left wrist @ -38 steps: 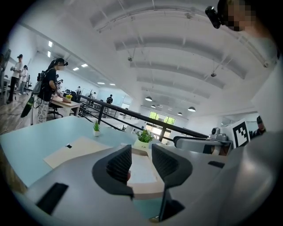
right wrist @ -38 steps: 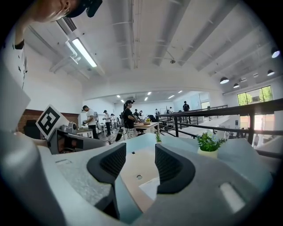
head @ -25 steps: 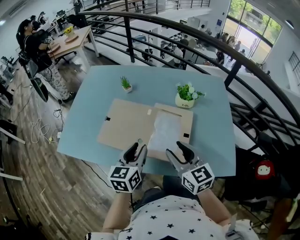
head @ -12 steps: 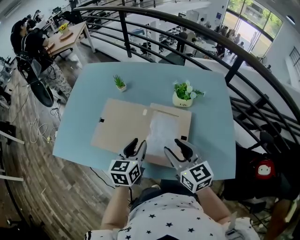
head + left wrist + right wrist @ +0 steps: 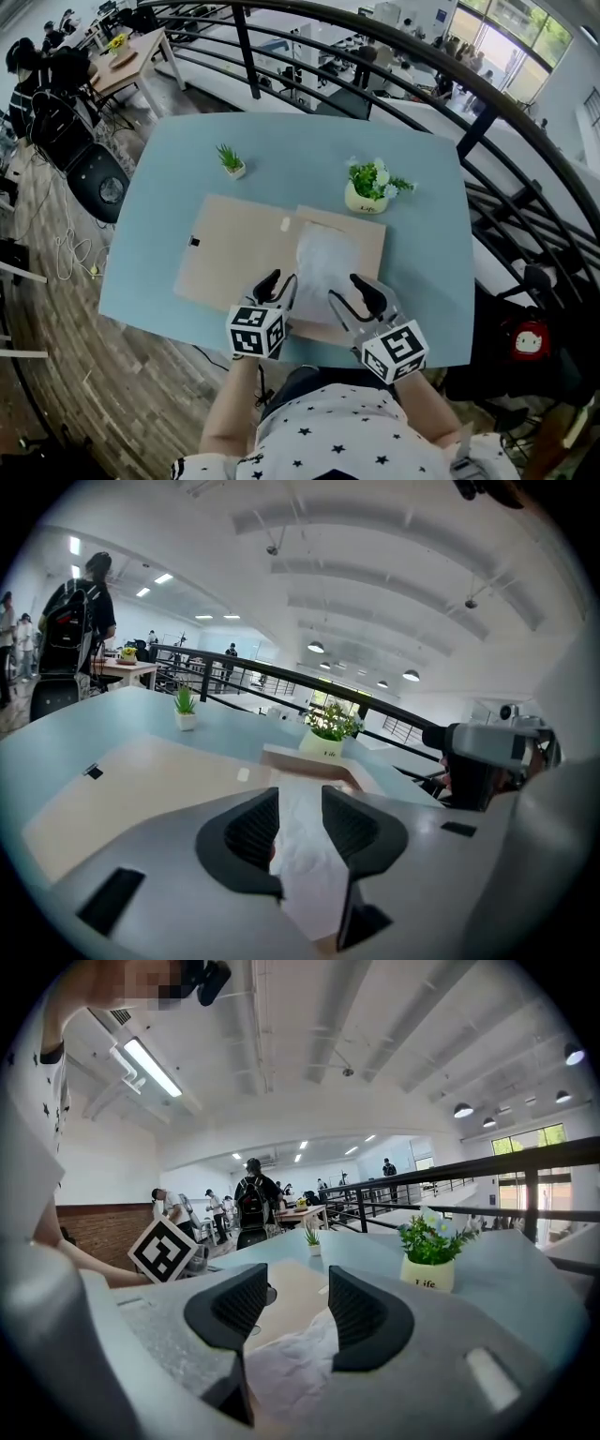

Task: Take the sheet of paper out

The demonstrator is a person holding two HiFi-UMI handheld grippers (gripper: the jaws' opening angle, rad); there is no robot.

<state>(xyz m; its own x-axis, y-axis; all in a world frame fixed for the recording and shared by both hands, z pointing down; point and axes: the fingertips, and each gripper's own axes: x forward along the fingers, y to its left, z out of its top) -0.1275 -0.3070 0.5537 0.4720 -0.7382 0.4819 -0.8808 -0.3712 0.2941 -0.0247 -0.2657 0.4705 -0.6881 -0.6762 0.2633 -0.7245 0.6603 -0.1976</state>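
A crumpled white sheet of paper lies in the right half of a flat tan frame, with the tan backing board spread to its left. The paper fills the gap ahead of my left gripper, which stands open at the frame's near edge. In the head view this left gripper sits at the paper's near left corner. My right gripper is open at the paper's near right side; the paper shows below the right gripper. Neither holds anything.
The blue table carries a white flower pot just behind the frame and a tiny potted plant at the back left. A black railing curves behind and right. The table's near edge is just under both grippers.
Both grippers have moved forward a little, from the table's near edge onto the frame's near edge beside the paper. Both stayed open; the head camera shifted slightly.
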